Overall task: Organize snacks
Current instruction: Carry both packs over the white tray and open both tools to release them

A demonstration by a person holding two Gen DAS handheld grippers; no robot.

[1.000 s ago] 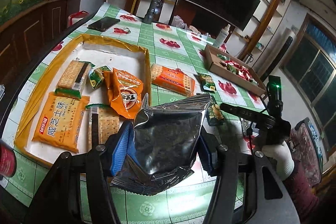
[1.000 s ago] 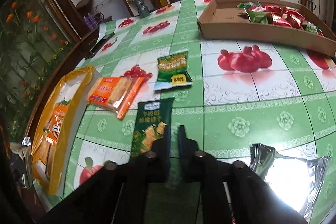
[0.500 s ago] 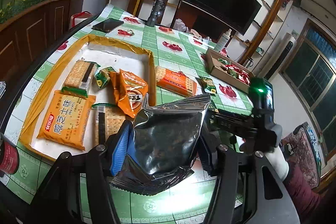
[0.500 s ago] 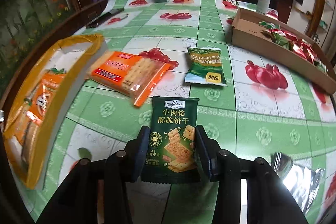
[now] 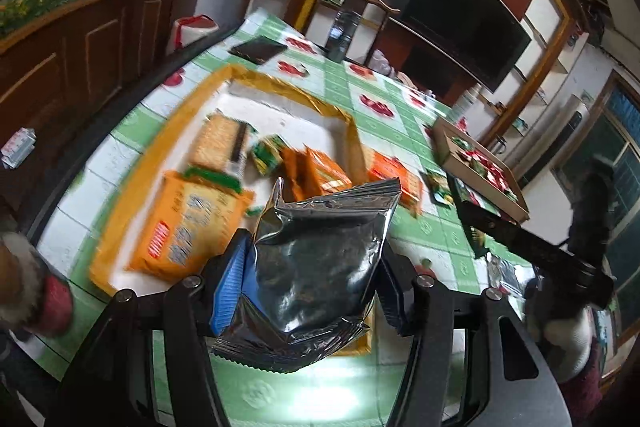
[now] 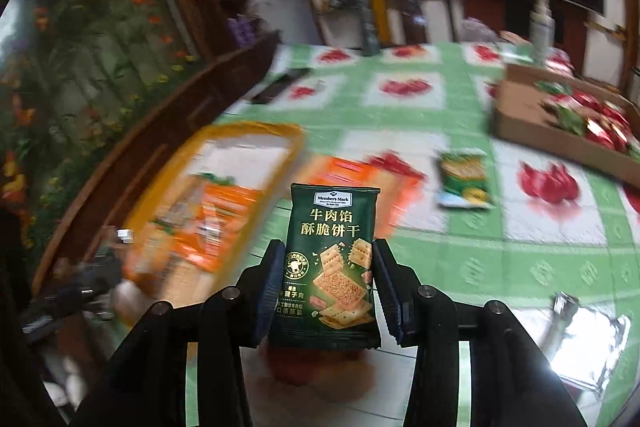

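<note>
The left gripper (image 5: 310, 281) pinches a silver foil packet (image 5: 316, 263) above the yellow-rimmed tray (image 5: 160, 155); the right gripper (image 6: 326, 285) clamps a dark green cracker packet (image 6: 332, 267) above the surface (image 6: 480, 255).

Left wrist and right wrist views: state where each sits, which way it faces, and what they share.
Left wrist: on the left gripper, facing across the table; it grips a silver packet; the gloved right hand shows.
Right wrist: on the right gripper, facing the same table; it grips a green cracker packet.
Shared: yellow tray, cardboard box.
</note>
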